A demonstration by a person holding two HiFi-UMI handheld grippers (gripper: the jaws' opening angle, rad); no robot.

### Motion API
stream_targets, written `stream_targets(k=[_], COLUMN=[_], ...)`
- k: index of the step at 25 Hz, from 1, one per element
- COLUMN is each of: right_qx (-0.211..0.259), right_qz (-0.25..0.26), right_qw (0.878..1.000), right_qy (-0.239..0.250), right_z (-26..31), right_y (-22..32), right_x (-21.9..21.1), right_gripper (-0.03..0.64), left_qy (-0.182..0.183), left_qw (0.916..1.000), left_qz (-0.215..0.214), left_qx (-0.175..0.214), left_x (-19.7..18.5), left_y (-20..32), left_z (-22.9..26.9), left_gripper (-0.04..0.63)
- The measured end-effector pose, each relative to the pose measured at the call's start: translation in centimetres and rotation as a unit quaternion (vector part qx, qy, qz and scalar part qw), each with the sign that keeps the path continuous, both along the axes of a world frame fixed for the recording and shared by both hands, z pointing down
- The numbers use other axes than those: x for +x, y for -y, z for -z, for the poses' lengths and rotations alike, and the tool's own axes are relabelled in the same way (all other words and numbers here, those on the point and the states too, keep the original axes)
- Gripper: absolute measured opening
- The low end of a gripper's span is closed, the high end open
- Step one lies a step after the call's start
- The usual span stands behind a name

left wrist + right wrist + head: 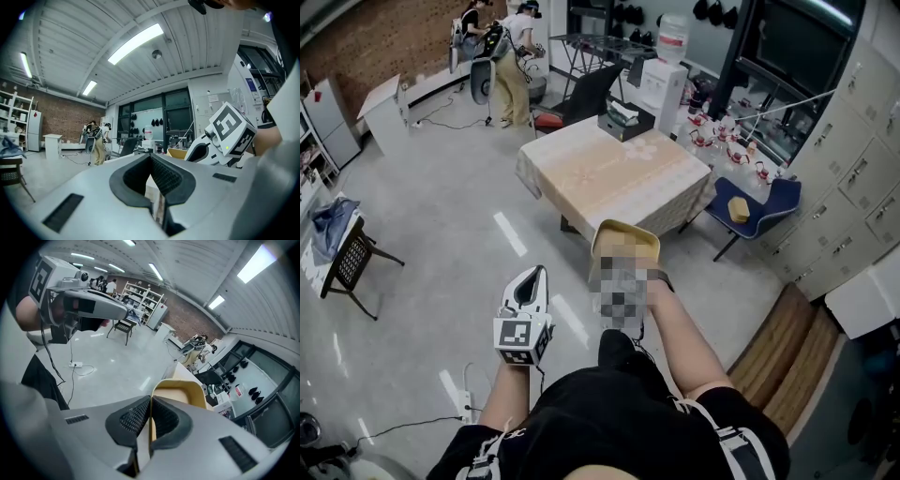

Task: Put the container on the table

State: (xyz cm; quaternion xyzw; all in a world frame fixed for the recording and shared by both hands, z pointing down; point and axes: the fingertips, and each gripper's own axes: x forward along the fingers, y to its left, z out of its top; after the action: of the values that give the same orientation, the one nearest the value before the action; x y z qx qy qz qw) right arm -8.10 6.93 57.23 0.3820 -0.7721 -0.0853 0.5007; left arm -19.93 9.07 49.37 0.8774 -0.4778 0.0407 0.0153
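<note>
A yellow container [625, 246] hangs in the air just short of the near corner of the table [609, 173], which wears a beige cloth. My right gripper [151, 401] is shut on the container's [180, 392] near rim, with the thin wall pinched between the pads. In the head view a blurred patch covers that gripper. My left gripper [532, 274] is to the left of the container, level and apart from it. Its jaws [151, 159] are shut with nothing between them. The left gripper view also catches the container's edge [176, 152] beside the right gripper's marker cube.
A blue chair [750, 211] with a yellow item stands right of the table, a black chair [586, 94] and a water dispenser [661, 70] behind it. Two people [511, 61] work far back. A folding stool [352, 262] is left; a power strip [467, 403] lies by my feet.
</note>
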Motion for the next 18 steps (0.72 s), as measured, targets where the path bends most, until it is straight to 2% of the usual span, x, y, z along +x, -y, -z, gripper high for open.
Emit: stream_targets(k=[6, 18], right_qx=[-0.009, -0.03], right_qz=[0.012, 0.043], right_qw=[1.0, 0.998], right_qy=[-0.009, -0.024], right_z=[-0.9, -0.4], right_y=[12.8, 40.9], right_x=[4.5, 15.1], right_gripper=[0.029, 0.029], left_qy=[0.006, 0.01], left_qw=[0.9999, 0.9996], left_qz=[0.01, 0.025], left_qx=[-0.005, -0.008], left_x=[4.0, 15.4], left_y=[12.6, 40.5], left_z=[-0.4, 1.8], left_gripper=[0.012, 0.012])
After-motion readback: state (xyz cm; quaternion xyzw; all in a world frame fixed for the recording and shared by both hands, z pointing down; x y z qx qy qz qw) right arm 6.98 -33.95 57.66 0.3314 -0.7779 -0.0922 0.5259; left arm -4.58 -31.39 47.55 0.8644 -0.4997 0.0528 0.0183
